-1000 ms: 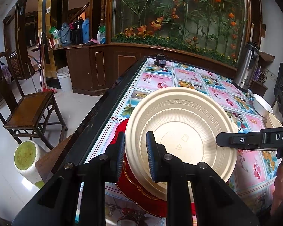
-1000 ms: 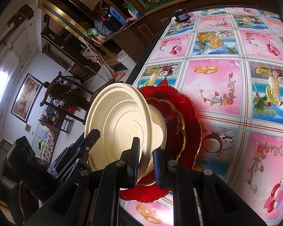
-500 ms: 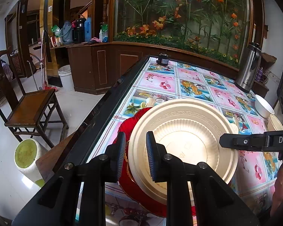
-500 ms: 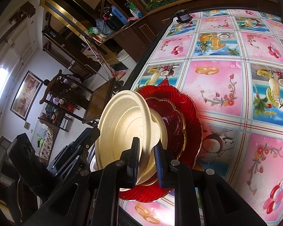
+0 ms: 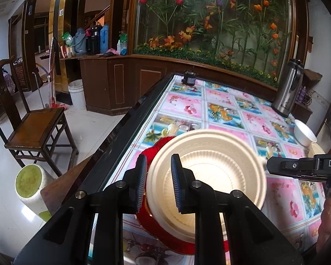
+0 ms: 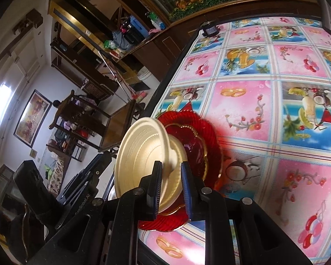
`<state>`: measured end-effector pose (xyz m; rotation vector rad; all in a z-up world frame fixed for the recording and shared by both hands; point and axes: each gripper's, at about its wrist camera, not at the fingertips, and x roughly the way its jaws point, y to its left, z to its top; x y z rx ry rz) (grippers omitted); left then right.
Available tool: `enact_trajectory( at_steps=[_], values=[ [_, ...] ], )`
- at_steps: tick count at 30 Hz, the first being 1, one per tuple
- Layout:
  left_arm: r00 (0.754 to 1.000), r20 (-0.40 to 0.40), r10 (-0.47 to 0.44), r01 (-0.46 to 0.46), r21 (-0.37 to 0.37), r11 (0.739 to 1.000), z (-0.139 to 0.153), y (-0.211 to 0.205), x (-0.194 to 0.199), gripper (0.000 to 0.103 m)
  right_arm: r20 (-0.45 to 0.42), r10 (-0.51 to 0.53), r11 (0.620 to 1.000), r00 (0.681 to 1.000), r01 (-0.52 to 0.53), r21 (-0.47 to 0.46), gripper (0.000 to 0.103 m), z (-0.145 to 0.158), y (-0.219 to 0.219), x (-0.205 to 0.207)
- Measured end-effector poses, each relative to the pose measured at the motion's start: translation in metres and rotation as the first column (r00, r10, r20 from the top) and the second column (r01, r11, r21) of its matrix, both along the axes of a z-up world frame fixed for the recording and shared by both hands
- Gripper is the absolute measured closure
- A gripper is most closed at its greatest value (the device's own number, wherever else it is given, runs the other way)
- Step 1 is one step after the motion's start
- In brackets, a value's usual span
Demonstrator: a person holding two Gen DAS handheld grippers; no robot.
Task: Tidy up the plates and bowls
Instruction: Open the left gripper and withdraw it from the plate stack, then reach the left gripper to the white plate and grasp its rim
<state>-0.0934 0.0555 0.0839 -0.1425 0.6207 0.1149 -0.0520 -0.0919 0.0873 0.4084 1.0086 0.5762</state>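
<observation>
Your left gripper (image 5: 158, 181) angles down, jaws clamped on the cream bowl's (image 5: 211, 172) rim. Your right gripper (image 6: 171, 188) angles down too, its jaws just easing apart around the opposite rim, above the red plate (image 6: 200, 145) on the worktop (image 6: 264, 101).

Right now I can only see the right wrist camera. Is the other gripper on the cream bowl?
Observer: Yes. The left gripper has the rim of the cream bowl between its fingers.
Operator: Are there more bowls anywhere?
Observer: A white bowl sits near the right edge of the table, outside your view.
Operator: Is there anything tall I could bump?
Observer: A steel flask stands upright farther back, beyond that bowl.
</observation>
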Motion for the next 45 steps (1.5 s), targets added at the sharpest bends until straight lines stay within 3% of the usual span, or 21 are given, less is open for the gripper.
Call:
enact_trajectory(
  at_steps=[9, 13, 16, 21, 23, 26, 29, 32, 35, 39, 45],
  values=[
    [0.995, 0.043, -0.087, 0.086, 0.035, 0.996, 0.023, -0.039, -0.005, 0.081, 0.025, -0.095, 0.994, 0.995, 0.093, 0.063, 0.079, 0.01, -0.052, -0.001],
    [0.987, 0.038, -0.157, 0.154, 0.061, 0.986, 0.025, -0.069, -0.004, 0.064, 0.014, -0.146, 0.985, 0.989, 0.144, 0.094, 0.079, 0.006, -0.078, 0.001],
    [0.974, 0.027, -0.224, 0.22, 0.091, 0.971, 0.025, -0.101, -0.004, 0.062, 0.01, -0.181, 0.977, 0.983, 0.179, 0.118, 0.079, 0.002, -0.1, 0.001],
    [0.925, -0.036, -0.378, 0.379, 0.106, 0.919, 0.007, -0.164, -0.001, 0.061, -0.006, -0.258, 0.952, 0.966, 0.255, 0.17, 0.078, -0.008, -0.145, 0.002],
    [0.889, -0.081, -0.45, 0.456, 0.093, 0.885, -0.007, -0.19, 0.001, 0.06, -0.009, -0.296, 0.939, 0.955, 0.292, 0.18, 0.078, -0.011, -0.165, 0.002],
    [0.862, -0.139, -0.487, 0.503, 0.124, 0.856, -0.028, -0.219, 0.006, 0.061, -0.003, -0.357, 0.918, 0.934, 0.351, 0.185, 0.078, -0.012, -0.192, 0.001],
    [0.841, -0.19, -0.506, 0.53, 0.109, 0.841, -0.045, -0.236, 0.01, 0.061, 0.013, -0.412, 0.897, 0.911, 0.402, 0.186, 0.075, -0.011, -0.217, -0.003],
    [0.83, -0.227, -0.509, 0.537, 0.082, 0.839, -0.054, -0.238, 0.016, 0.061, 0.02, -0.449, 0.879, 0.893, 0.438, 0.189, 0.074, -0.012, -0.238, -0.003],
    [0.844, -0.205, -0.496, 0.515, 0.049, 0.856, -0.051, -0.231, 0.017, 0.061, 0.021, -0.468, 0.869, 0.883, 0.456, 0.193, 0.074, -0.013, -0.249, -0.001],
    [0.841, -0.241, -0.484, 0.495, -0.014, 0.869, -0.059, -0.225, 0.026, 0.061, 0.031, -0.495, 0.856, 0.868, 0.482, 0.187, 0.074, -0.012, -0.262, 0.001],
    [0.841, -0.263, -0.474, 0.496, 0.022, 0.868, -0.062, -0.229, 0.025, 0.061, 0.047, -0.517, 0.849, 0.855, 0.504, 0.159, 0.074, -0.008, -0.27, 0.004]
  ],
)
